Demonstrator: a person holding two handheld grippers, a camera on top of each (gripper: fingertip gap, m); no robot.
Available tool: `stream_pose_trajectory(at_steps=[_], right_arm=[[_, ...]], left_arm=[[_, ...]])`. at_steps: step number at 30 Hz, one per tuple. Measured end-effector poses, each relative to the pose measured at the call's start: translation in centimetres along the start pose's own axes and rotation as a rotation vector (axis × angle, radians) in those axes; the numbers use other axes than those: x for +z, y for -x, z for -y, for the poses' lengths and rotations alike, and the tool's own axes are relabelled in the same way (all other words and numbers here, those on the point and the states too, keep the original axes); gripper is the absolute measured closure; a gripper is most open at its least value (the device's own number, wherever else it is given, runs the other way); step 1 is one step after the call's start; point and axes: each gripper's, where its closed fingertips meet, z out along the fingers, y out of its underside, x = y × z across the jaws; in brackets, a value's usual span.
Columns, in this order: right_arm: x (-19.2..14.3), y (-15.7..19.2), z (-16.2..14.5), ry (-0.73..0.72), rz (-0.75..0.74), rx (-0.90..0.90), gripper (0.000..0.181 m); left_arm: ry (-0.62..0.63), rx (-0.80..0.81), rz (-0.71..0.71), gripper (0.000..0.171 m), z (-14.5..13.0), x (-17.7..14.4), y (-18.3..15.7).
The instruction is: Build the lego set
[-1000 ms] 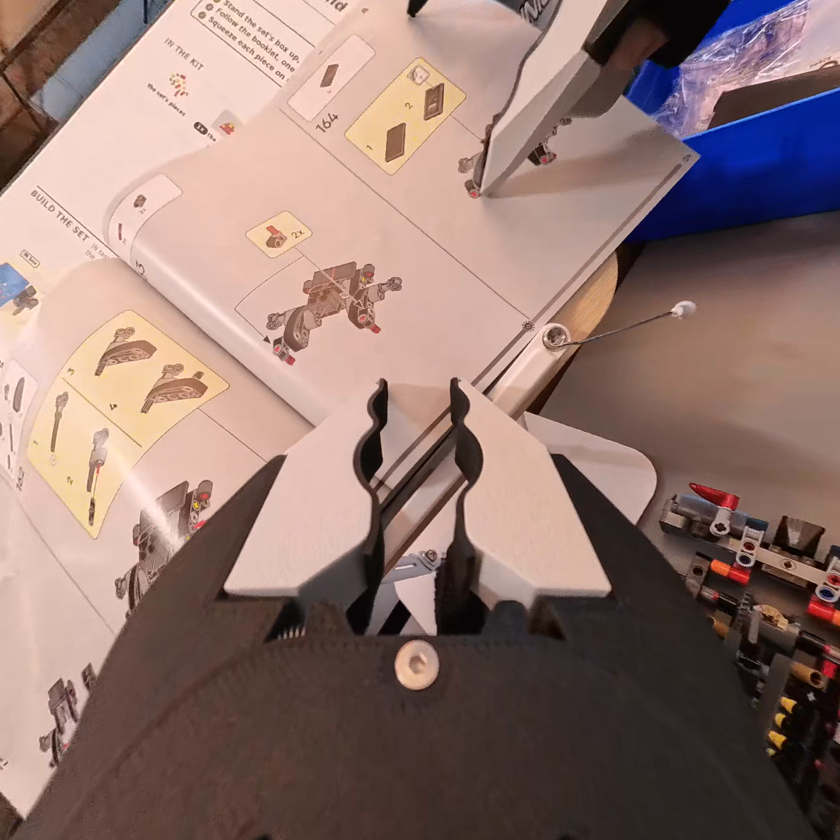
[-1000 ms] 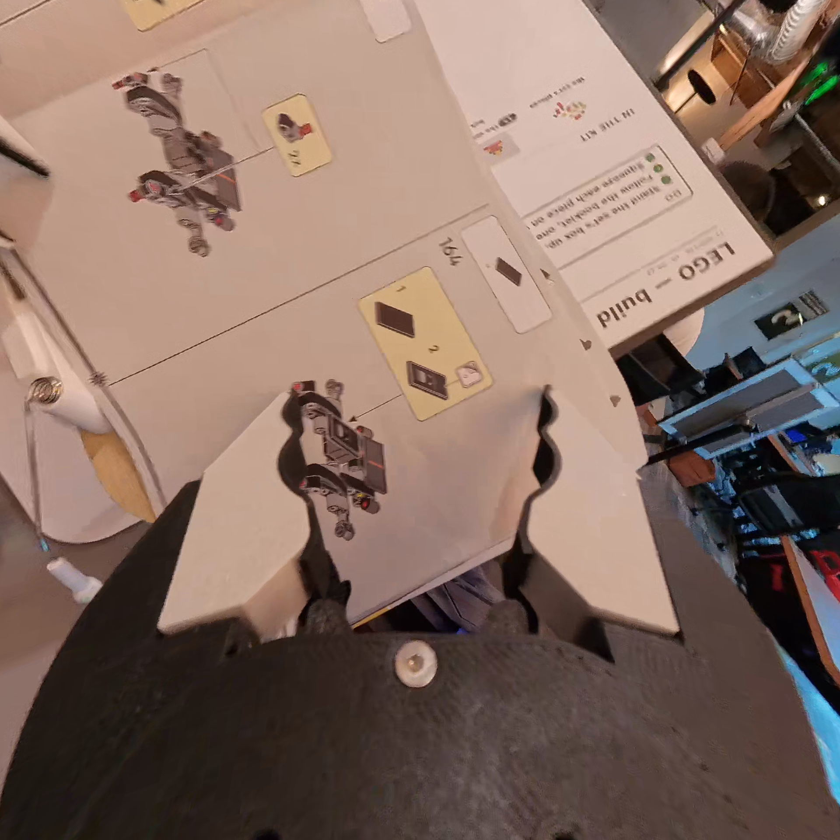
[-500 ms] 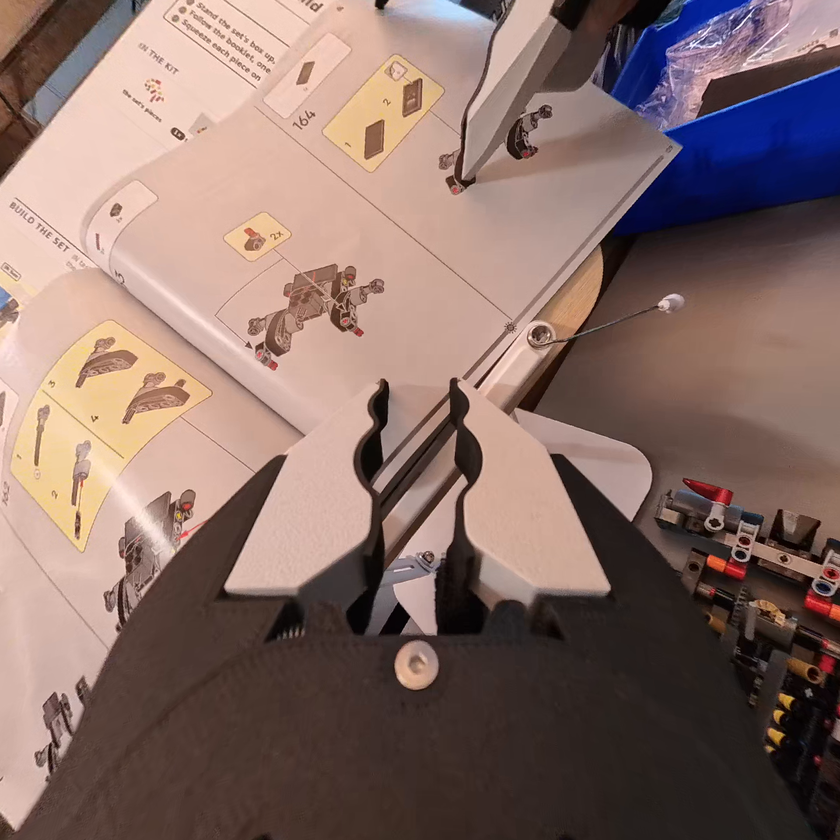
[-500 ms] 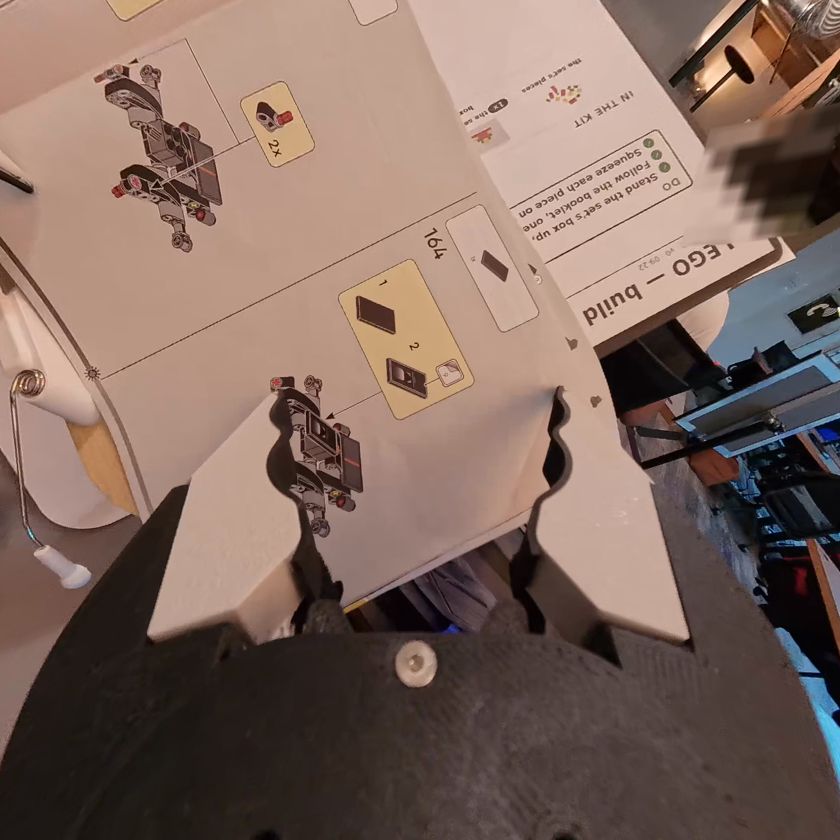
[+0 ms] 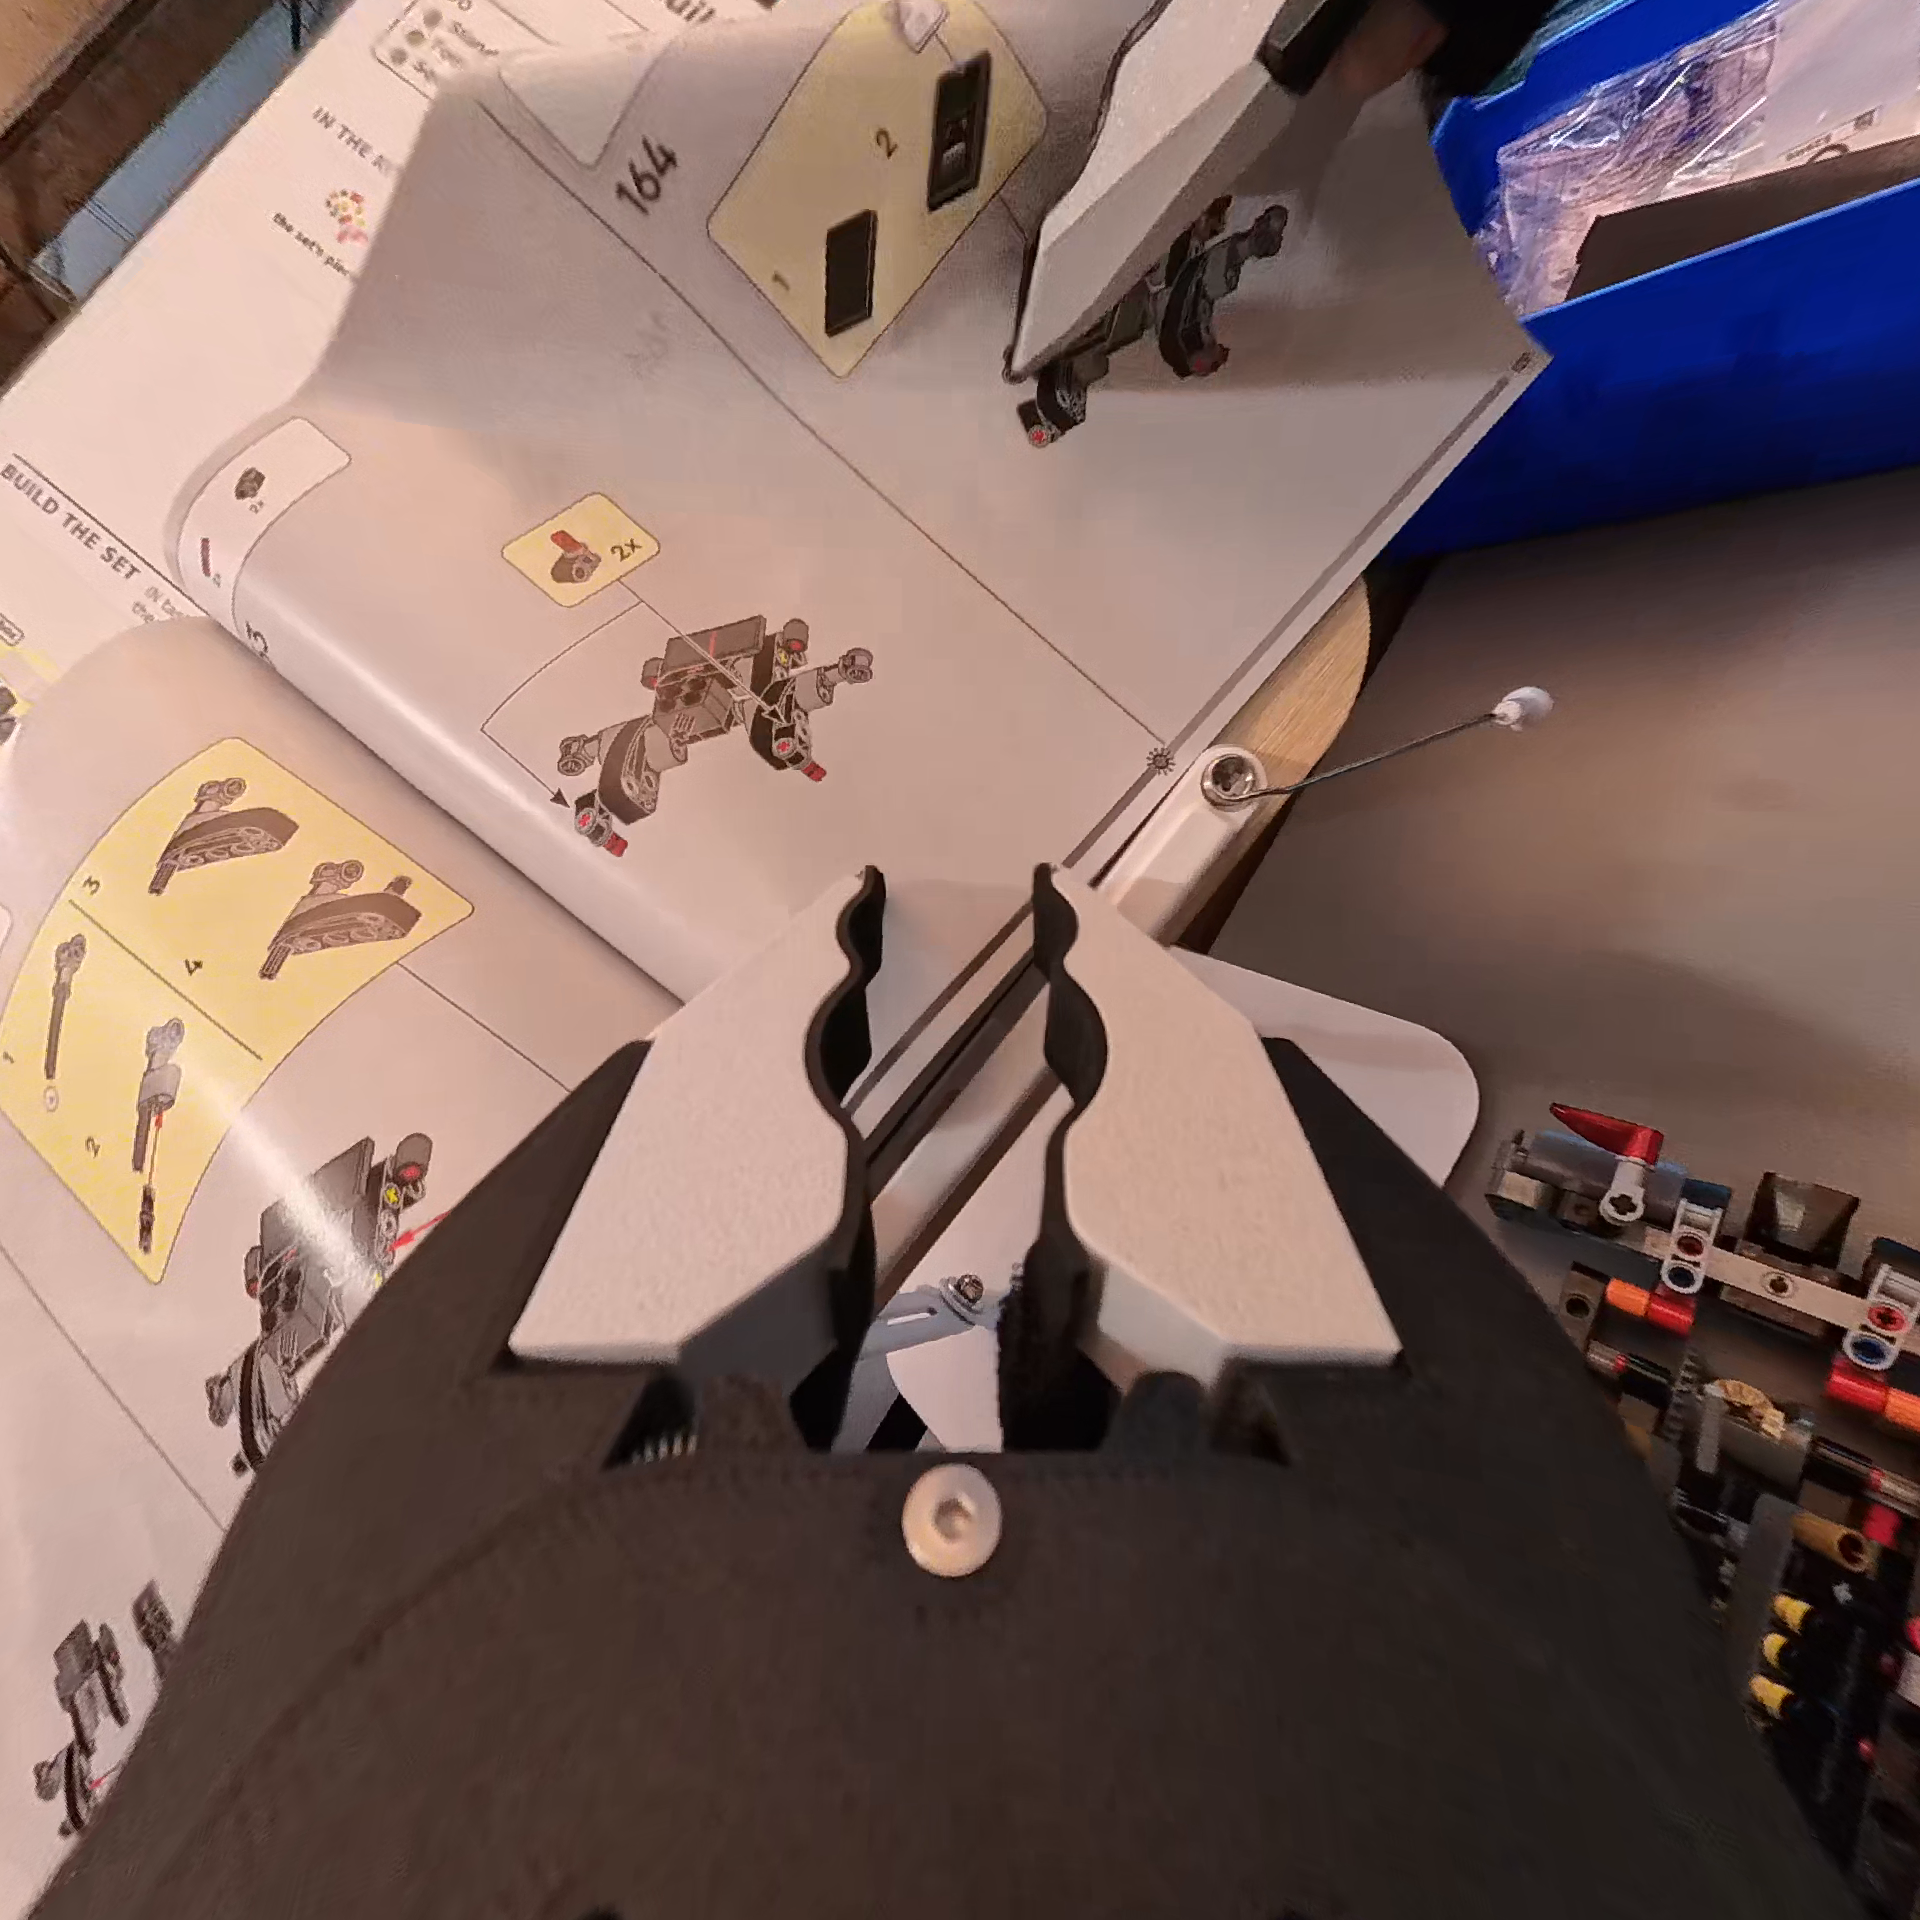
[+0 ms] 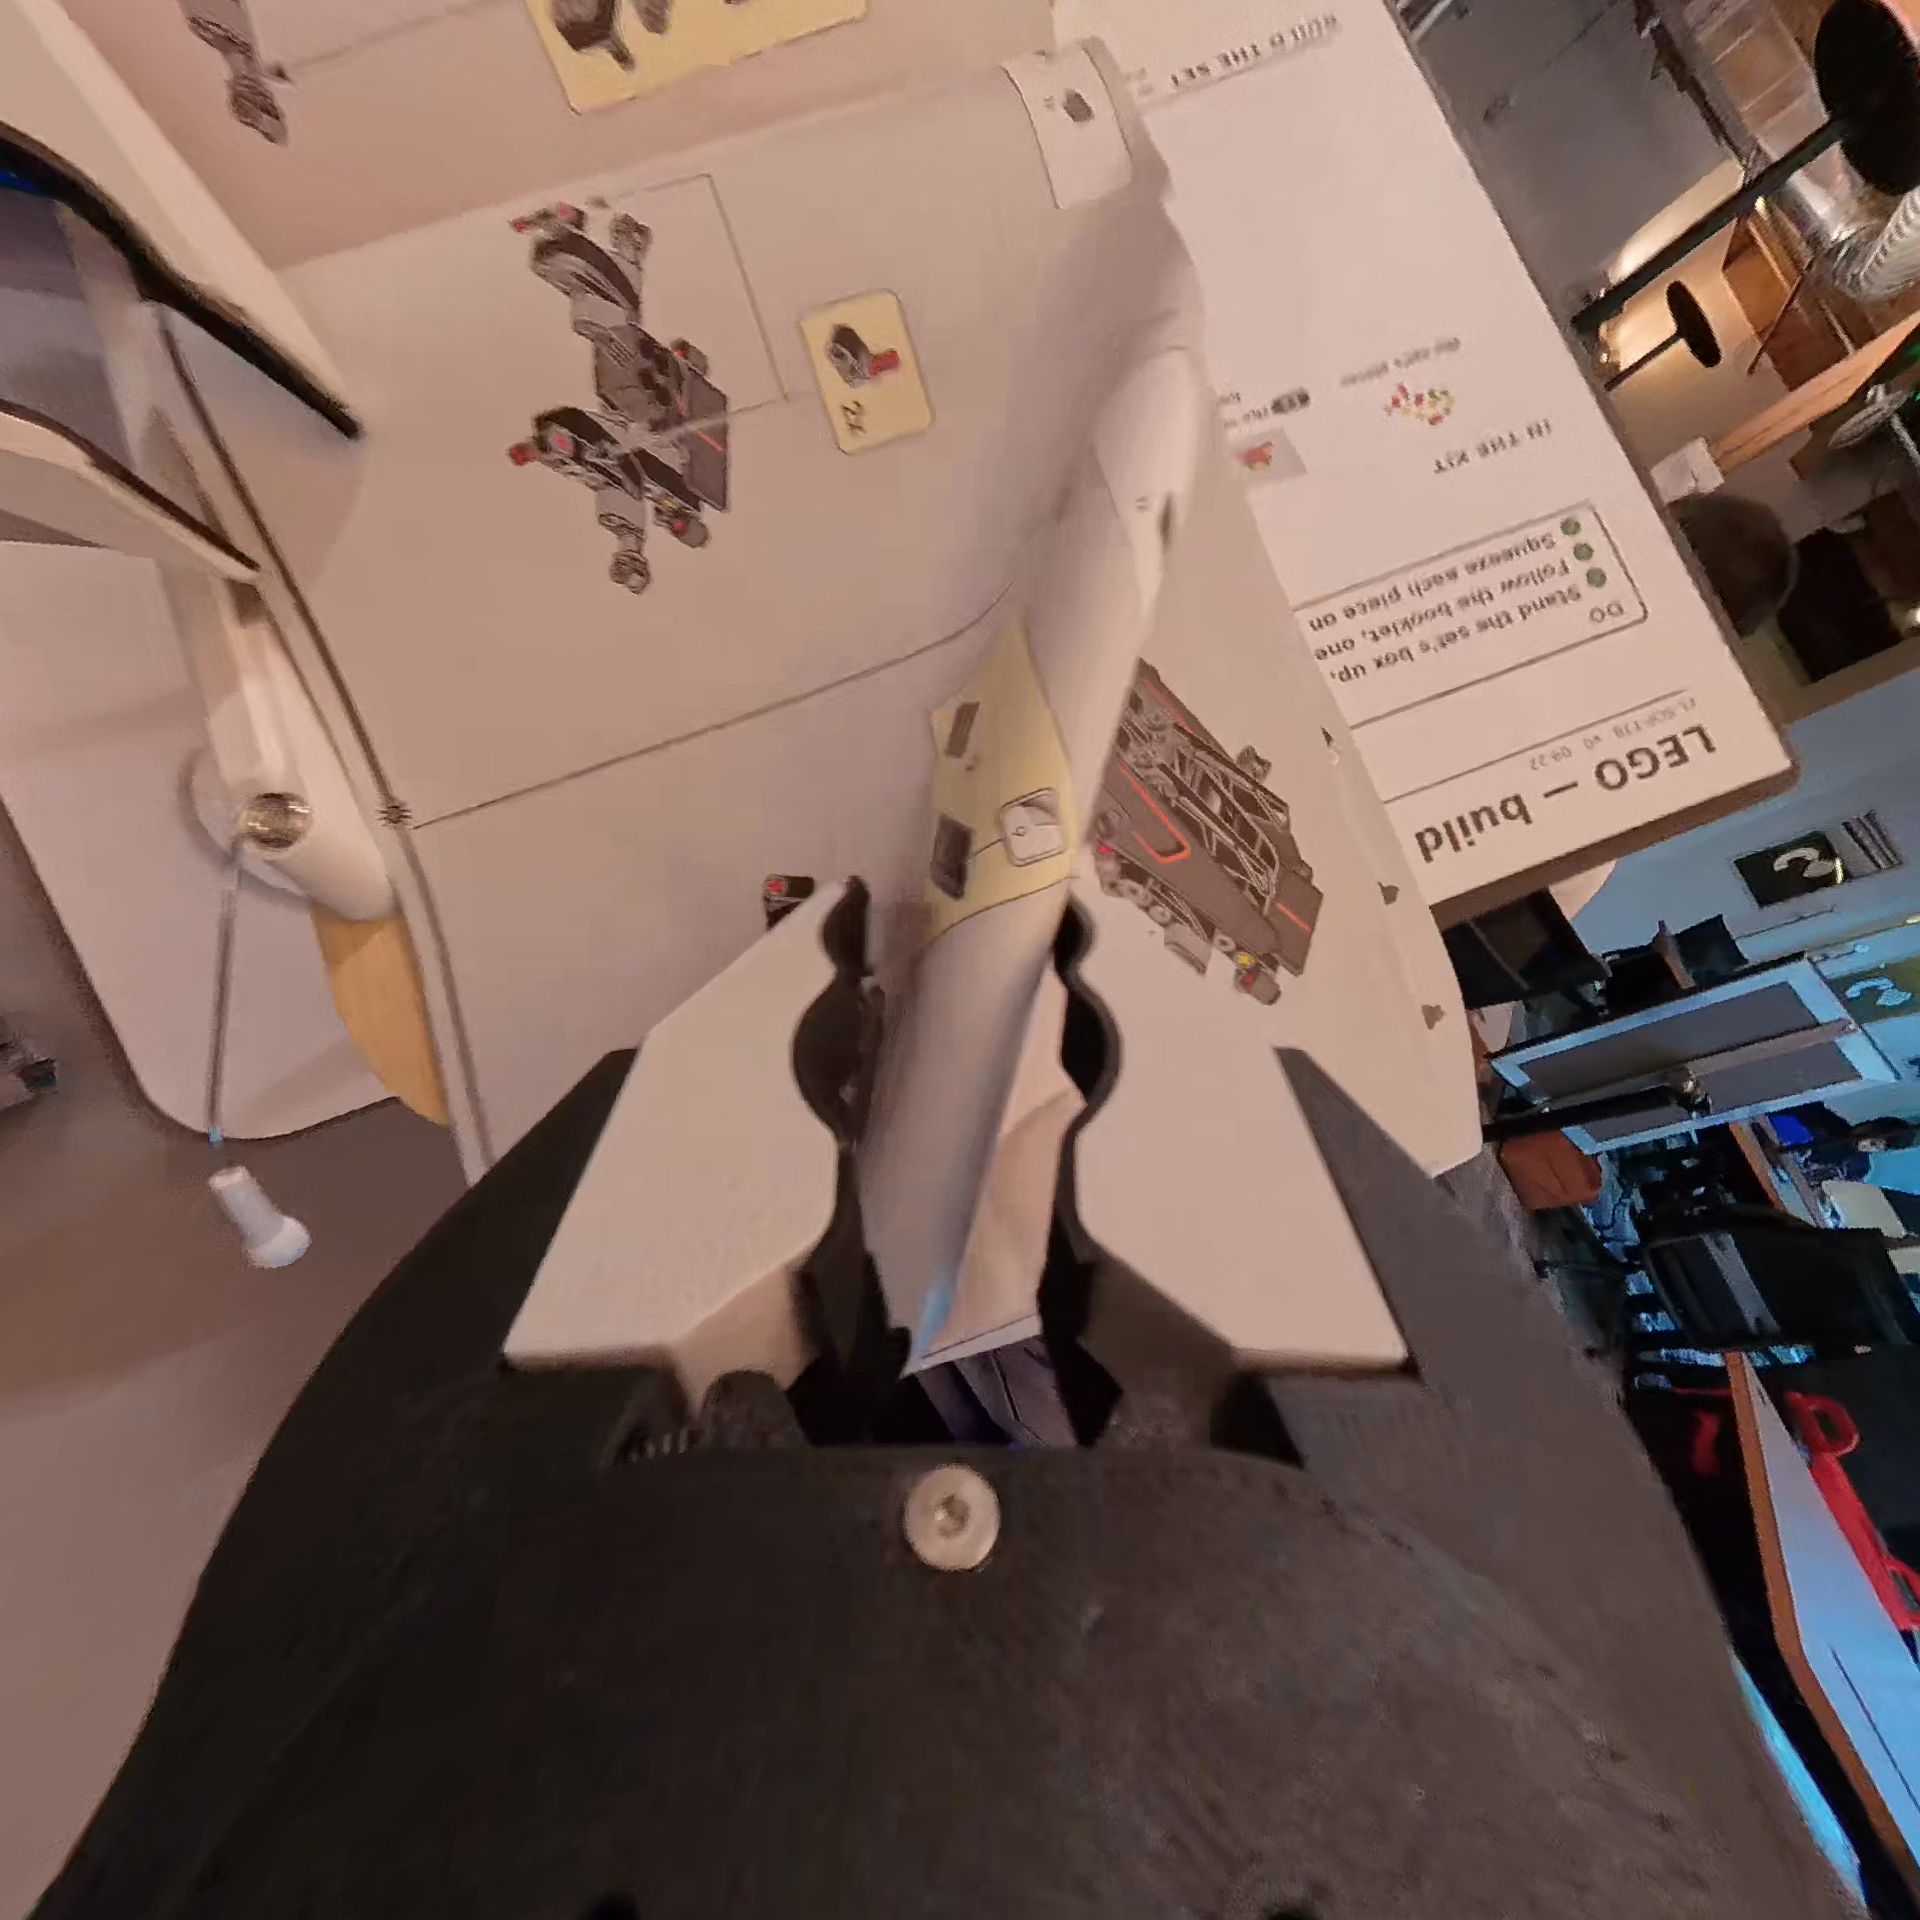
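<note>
The open instruction booklet (image 5: 935, 582) lies on a white book stand (image 5: 1351, 1060). My right gripper (image 6: 956, 914) is shut on the booklet's right-hand page (image 6: 977, 1091), which buckles upward between the pads and uncovers the following page (image 6: 1205, 821). One right finger (image 5: 1122, 239) shows at the top of the left wrist view. My left gripper (image 5: 956, 894) has its jaws a little apart over the booklet's lower edge and the stand's ledge, with nothing seen gripped. It shows at the left edge of the right wrist view (image 6: 156, 436). The part-built lego model (image 5: 1714, 1351) lies to the right.
A blue bin (image 5: 1714, 395) with plastic bags stands behind the booklet's right corner. The stand's wire page holder (image 5: 1382, 748) sticks out sideways over the grey table. A large printed sheet (image 6: 1507, 520) lies under the booklet. Shelves and furniture lie beyond the table edge. My hands' fingertips stand some 15 centimetres from each other.
My right gripper went from wide open over the page to shut on it, and the page has lifted and folded. The left gripper has stayed nearly still.
</note>
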Motion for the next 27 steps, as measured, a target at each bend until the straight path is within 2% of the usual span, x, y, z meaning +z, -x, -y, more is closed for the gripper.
stream_pose_trajectory(at_steps=[2, 4, 7, 11, 15, 17, 18, 20, 21, 22, 23, 26, 27], right_arm=[[-0.6, 1.1, 0.9, -0.017, 0.041, -0.003, 0.157], [-1.3, 2.8, 2.1, -0.039, 0.151, 0.056, 0.179], [-2.5, 3.8, 4.9, -0.099, 0.261, 0.199, 0.181], [-3.4, 4.6, 9.1, -0.189, 0.435, 0.454, 0.181], [-3.7, 5.2, 12.6, -0.278, 0.566, 0.647, 0.181], [-3.8, 5.3, 13.7, -0.304, 0.608, 0.72, 0.18], [-3.8, 5.5, 14.2, -0.313, 0.632, 0.741, 0.18], [-3.9, 5.9, 15.2, -0.333, 0.676, 0.771, 0.176], [-3.9, 6.1, 15.8, -0.343, 0.695, 0.781, 0.165], [-4.1, 6.2, 16.4, -0.361, 0.709, 0.776, 0.152], [-4.4, 6.0, 17.0, -0.388, 0.699, 0.761, 0.14], [-5.6, 4.6, 18.4, -0.474, 0.616, 0.691, 0.098], [-6.4, 3.9, 18.9, -0.52, 0.586, 0.667, 0.098]], left_arm=[[-0.002, 0.0, -0.002, 0.142, 0.2, -0.2, -0.1], [-0.016, 0.003, 0.007, 0.139, 0.5, -0.8, -0.2], [-0.053, -0.014, -0.028, 0.126, 1.5, -1.8, -1.4], [-0.137, 0.009, 0.008, 0.112, 3.7, -3.0, -2.6], [-0.196, 0.066, 0.082, 0.094, 5.3, -3.5, -3.7], [-0.193, 0.113, 0.158, 0.093, 5.6, -3.8, -3.5], [-0.19, 0.152, 0.231, 0.095, 5.9, -4.1, -2.9], [-0.176, 0.259, 0.387, 0.118, 6.6, -4.9, -1.4], [-0.194, 0.284, 0.431, 0.136, 7.1, -5.5, -0.9], [-0.228, 0.284, 0.443, 0.163, 7.6, -6.3, -0.6], [-0.247, 0.256, 0.456, 0.171, 7.9, -7.1, 0.0], [-0.363, 0.016, 0.408, 0.171, 8.0, -10.0, 2.5], [-0.414, -0.09, 0.39, 0.171, 7.7, -11.2, 3.7]])
